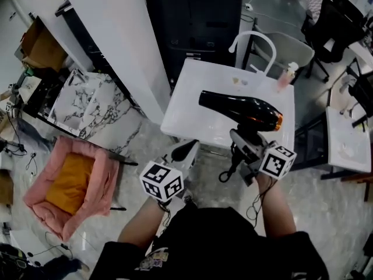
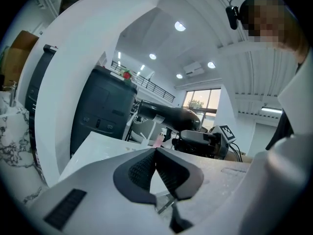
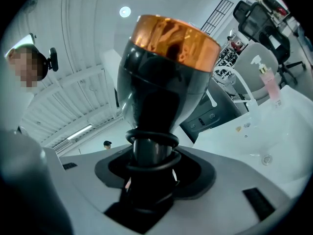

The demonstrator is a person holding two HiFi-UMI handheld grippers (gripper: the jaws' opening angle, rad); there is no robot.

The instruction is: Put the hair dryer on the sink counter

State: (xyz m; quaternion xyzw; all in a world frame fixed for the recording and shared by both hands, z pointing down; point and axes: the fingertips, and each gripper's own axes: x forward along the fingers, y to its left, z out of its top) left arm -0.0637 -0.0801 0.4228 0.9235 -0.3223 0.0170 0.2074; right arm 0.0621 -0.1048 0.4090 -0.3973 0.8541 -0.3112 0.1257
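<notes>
The hair dryer (image 1: 240,109) is black with a copper rear ring and lies level in the air over the white sink counter (image 1: 192,118). My right gripper (image 1: 243,137) is shut on its handle from below, and the handle fills the jaws in the right gripper view (image 3: 151,163). The dryer's body (image 3: 166,67) rises straight ahead of that camera. My left gripper (image 1: 185,151) hovers at the counter's front edge, its pads (image 2: 146,168) pressed together with nothing between them. In the left gripper view the dryer (image 2: 168,115) and right gripper (image 2: 200,142) show ahead.
A pink pump bottle (image 1: 287,76) stands at the counter's far right corner, with a white chair (image 1: 262,45) behind it. A black cabinet (image 1: 198,28) backs the counter. A pink pet bed (image 1: 76,185) and a marble slab (image 1: 87,104) lie on the floor at left. The dryer's cord (image 1: 230,168) hangs down.
</notes>
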